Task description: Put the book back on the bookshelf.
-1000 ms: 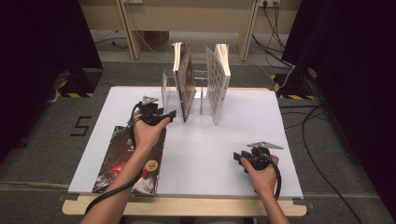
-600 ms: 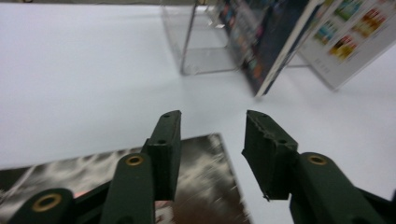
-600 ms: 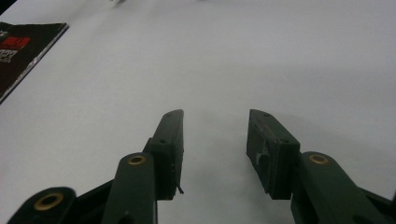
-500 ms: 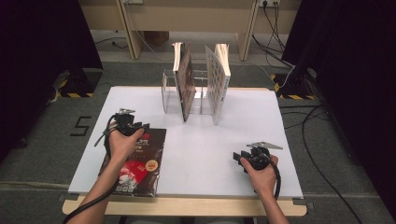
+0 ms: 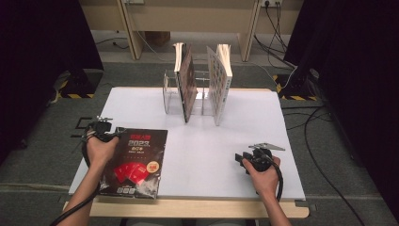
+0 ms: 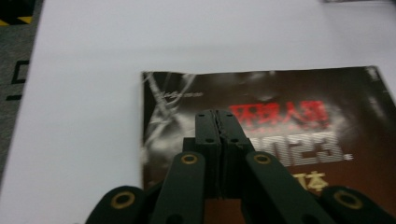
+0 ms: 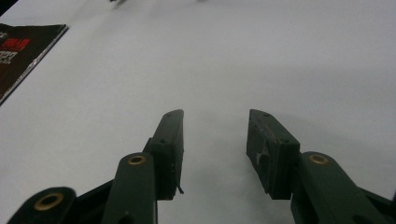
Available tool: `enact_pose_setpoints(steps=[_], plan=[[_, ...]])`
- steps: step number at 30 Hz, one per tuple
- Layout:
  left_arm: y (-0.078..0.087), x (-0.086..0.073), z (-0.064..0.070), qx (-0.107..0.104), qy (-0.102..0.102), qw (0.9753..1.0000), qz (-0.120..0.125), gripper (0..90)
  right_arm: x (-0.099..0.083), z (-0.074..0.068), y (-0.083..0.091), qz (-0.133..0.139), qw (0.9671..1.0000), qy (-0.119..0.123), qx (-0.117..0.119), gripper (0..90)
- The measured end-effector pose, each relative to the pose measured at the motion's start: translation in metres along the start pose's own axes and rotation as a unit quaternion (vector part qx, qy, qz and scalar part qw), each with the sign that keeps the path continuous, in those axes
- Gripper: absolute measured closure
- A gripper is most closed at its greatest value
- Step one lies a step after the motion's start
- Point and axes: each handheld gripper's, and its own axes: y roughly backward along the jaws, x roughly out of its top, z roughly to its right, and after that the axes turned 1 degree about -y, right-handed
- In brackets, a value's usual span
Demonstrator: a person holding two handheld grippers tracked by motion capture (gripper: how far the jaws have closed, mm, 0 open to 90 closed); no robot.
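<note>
White tabletop [image 5: 197, 155] on a wooden frame, standing on grey carpet with dark curtains to either side. At the near left corner a dark magazine [image 5: 138, 162] lies flat, cover up, with red lettering and the numerals 2023; its lower edge reaches the table's front edge. The left gripper [image 5: 111, 135], held in the person's left hand [image 5: 100, 151], sits at the magazine's upper left corner. In the left gripper view its jaws are pressed together with no gap and nothing between them, the tips [image 6: 216, 116] poised over the magazine [image 6: 299, 140] just below its top edge; whether they touch the cover cannot be told. At the far centre of the table a clear acrylic rack [image 5: 175, 92] holds two upright books: a dark-covered one [image 5: 187, 82] on the left and a white, patterned one [image 5: 219, 80] on the right, with an open slot between them. At the near right the right gripper [image 5: 241, 159], held in the right hand [image 5: 264, 176], rests low over bare table, well apart from the magazine. In the right gripper view its jaws are spread wide and hold nothing [image 7: 215, 140]; a corner of the magazine [image 7: 23, 51] shows at upper left.
</note>
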Motion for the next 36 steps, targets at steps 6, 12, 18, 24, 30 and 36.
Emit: enact_pose_setpoints(steps=[6,12,18,24,30,36], plan=[[-0.006,-0.005,-0.023,0.019,0.020,0.9995,-0.014,89.3,0.000,0.000,0.000,-0.001,1.0000,0.003,-0.001,56.8],[-0.020,-0.006,-0.040,0.024,0.033,0.9987,-0.029,89.4,0.000,0.001,0.001,0.002,1.0000,0.002,0.000,56.8],[-0.025,-0.010,-0.044,0.003,0.048,0.9981,-0.039,89.5,0.001,0.001,0.001,0.002,1.0000,-0.002,-0.001,56.8],[-0.023,-0.012,-0.046,-0.007,0.052,0.9975,-0.047,89.6,0.000,0.001,0.001,0.002,1.0000,0.001,0.000,56.8],[-0.019,-0.015,-0.042,-0.013,0.049,0.9973,-0.053,89.7,0.001,-0.001,0.000,0.000,1.0000,-0.005,0.000,56.9],[-0.017,-0.020,-0.027,-0.011,0.054,0.9971,-0.053,89.7,0.001,-0.002,-0.002,-0.002,1.0000,0.003,-0.001,56.8]])
